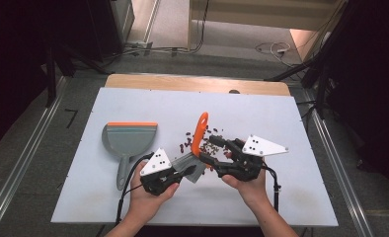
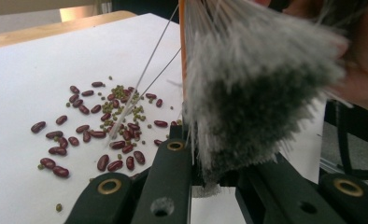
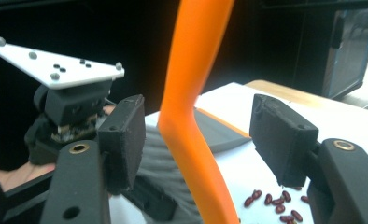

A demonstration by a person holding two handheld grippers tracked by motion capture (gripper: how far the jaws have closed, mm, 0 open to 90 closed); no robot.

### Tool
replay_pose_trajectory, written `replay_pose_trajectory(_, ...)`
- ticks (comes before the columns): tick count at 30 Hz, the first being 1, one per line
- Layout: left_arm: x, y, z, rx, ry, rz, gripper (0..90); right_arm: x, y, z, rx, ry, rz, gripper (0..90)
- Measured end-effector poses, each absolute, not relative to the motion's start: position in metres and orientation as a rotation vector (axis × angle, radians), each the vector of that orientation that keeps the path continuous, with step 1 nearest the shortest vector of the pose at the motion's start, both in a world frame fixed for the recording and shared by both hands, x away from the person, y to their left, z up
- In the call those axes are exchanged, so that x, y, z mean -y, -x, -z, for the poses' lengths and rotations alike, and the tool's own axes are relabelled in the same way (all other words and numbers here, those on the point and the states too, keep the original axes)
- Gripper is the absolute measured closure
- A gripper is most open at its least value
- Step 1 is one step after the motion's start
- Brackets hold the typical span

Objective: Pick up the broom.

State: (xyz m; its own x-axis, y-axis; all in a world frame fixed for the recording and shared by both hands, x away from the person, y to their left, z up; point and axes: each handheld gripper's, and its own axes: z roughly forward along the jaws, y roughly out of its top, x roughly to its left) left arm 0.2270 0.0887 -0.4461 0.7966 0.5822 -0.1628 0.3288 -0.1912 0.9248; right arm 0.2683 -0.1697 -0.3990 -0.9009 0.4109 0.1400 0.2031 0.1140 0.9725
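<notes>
While the left gripper clamps the brush by its grey bristles, the right gripper stands wide open around its orange handle. Red beans lie scattered nearby; the dustpan rests well left.

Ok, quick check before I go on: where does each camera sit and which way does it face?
High view: above the person's side, looking forward and down on the white table; both forearms, left gripper, right gripper.
Left gripper view: rides the left gripper, facing the brush bristles and scattered beans; own jaws below.
Right gripper view: rides the right gripper, facing the orange brush handle between its open jaws.
Shared: brush and beans in all three.
</notes>
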Motion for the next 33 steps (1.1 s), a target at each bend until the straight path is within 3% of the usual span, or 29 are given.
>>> replay_pose_trajectory(9, -0.098, -0.229, 0.443, -0.582, -1.804, -0.169, 86.8, 0.180, -0.282, 0.407, -2.411, -0.545, -1.915, 36.6)
replay_pose_trajectory(19, -0.098, -0.228, 0.442, -0.416, -1.804, -0.017, 86.8, 0.174, -0.283, 0.418, -2.617, -0.361, -2.055, 50.9)
replay_pose_trajectory(33, -0.095, -0.228, 0.443, -0.352, -1.798, 0.071, 86.7, 0.170, -0.280, 0.420, -2.665, -0.266, -2.108, 67.8)
